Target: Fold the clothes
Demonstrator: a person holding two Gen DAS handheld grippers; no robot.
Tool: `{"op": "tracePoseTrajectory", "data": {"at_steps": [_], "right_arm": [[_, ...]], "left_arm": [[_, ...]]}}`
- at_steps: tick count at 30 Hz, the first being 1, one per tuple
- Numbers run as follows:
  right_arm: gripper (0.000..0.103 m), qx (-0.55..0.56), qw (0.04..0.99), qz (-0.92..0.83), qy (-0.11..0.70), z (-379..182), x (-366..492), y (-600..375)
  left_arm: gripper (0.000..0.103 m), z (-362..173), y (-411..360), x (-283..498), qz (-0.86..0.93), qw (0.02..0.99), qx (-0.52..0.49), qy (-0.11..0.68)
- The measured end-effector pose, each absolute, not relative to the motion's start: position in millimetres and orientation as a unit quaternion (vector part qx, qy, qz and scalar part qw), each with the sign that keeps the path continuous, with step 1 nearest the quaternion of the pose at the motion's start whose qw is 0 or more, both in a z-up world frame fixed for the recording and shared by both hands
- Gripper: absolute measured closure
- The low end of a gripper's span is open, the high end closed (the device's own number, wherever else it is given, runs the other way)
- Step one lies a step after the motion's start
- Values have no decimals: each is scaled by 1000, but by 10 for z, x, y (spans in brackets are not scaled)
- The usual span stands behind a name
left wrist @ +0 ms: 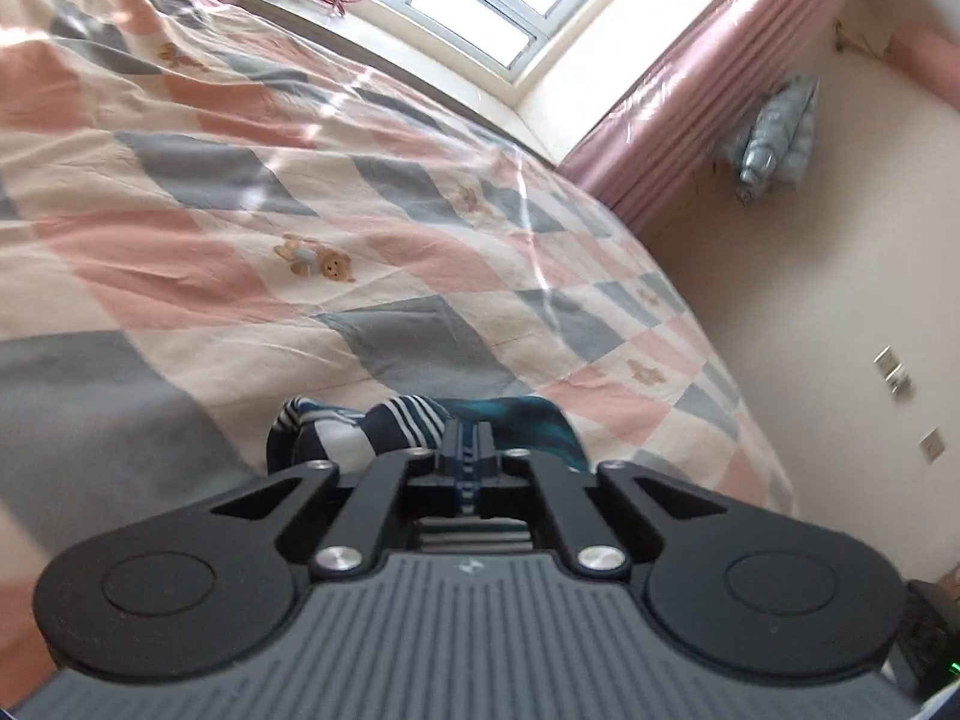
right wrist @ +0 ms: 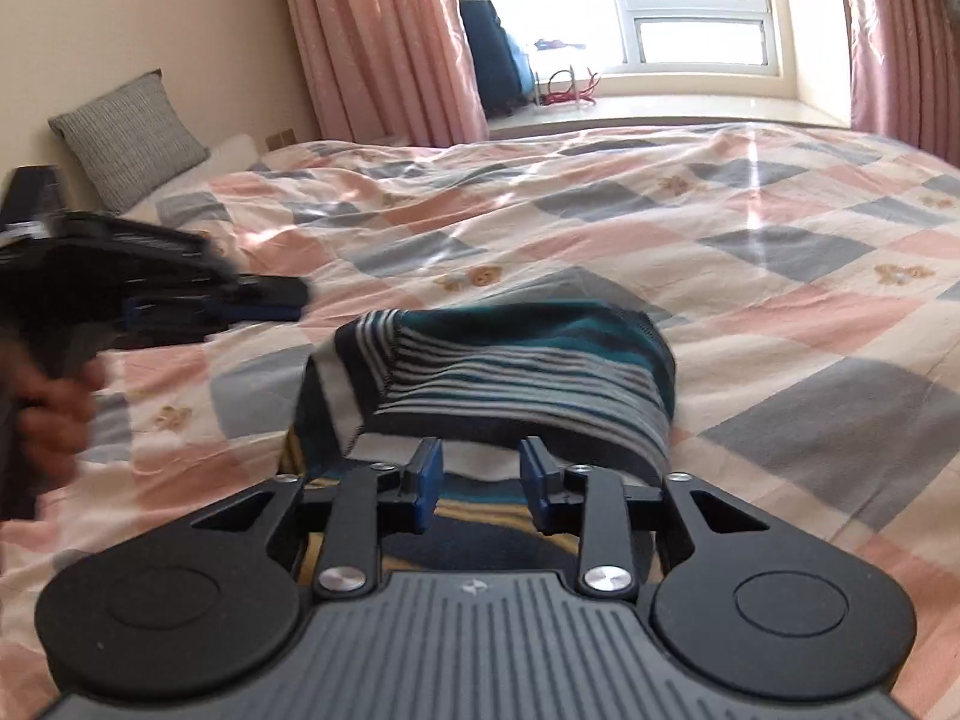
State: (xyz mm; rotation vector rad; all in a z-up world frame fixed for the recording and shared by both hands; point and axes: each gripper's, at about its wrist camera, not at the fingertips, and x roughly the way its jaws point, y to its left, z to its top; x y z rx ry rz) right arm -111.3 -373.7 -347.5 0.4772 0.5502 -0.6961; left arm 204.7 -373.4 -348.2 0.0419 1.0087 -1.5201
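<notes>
A striped garment (right wrist: 480, 372), in navy, teal and white, lies bunched on a bed (right wrist: 690, 228) spread with a pink, grey and cream check quilt. The right claw (right wrist: 482, 480) sits at its near edge, blue pads apart and pressing on nothing, with cloth lying between and under them. The left claw (left wrist: 470, 438), seen from its own camera, is closed, its fingers together just above the garment's (left wrist: 360, 432) edge; whether any cloth is pinched cannot be told. From the right camera it shows at left, blurred, held in a hand (right wrist: 51, 414). Pink curtains (right wrist: 384, 42) frame a bright window (right wrist: 696, 6); a grey pillow (right wrist: 129, 138) leans at the wall.
</notes>
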Motion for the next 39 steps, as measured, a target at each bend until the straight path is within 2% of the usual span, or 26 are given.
{"op": "tracePoseTrajectory", "data": {"at_steps": [3, 6, 10, 15, 18, 22, 27, 30, 35, 37, 39], "right_arm": [[74, 211, 877, -329, 280, -3652, -1102, -3675], [74, 202, 877, -315, 300, -3871, -1028, -3680], [74, 193, 880, -303, 311, -3987, -961, -3708], [73, 235, 883, -302, 270, -3676, -1221, -3803], [73, 240, 884, -307, 257, -3526, -1394, -3771], [73, 237, 880, -306, 274, -3526, -1517, -3677], [73, 186, 875, -291, 339, -3899, -1355, -3581], [73, 151, 876, -292, 353, -3950, -1264, -3556], [73, 193, 876, -306, 317, -3635, -1475, -3569], [73, 193, 876, -312, 314, -3581, -1550, -3536], [73, 209, 867, -307, 332, -3660, -1554, -3554]], "left_arm": [[103, -3901, -4096, 2056, -634, 628, 76, 446], [100, -4217, -4147, 2171, -619, 623, 77, 472], [101, -3993, -4039, 2164, -612, 632, 81, 467], [102, -3350, -3372, 2034, -629, 634, 58, 446], [102, -3150, -2957, 1708, -646, 615, 68, 447], [100, -3465, -2728, 1331, -620, 620, 111, 468], [100, -3989, -2666, 1211, -584, 633, 131, 491], [100, -3830, -2660, 1153, -581, 643, 146, 476], [99, -3503, -2576, 1057, -574, 660, 145, 462], [94, -3501, -2578, 998, -565, 663, 151, 467], [96, -3638, -2643, 944, -547, 661, 170, 485]]}}
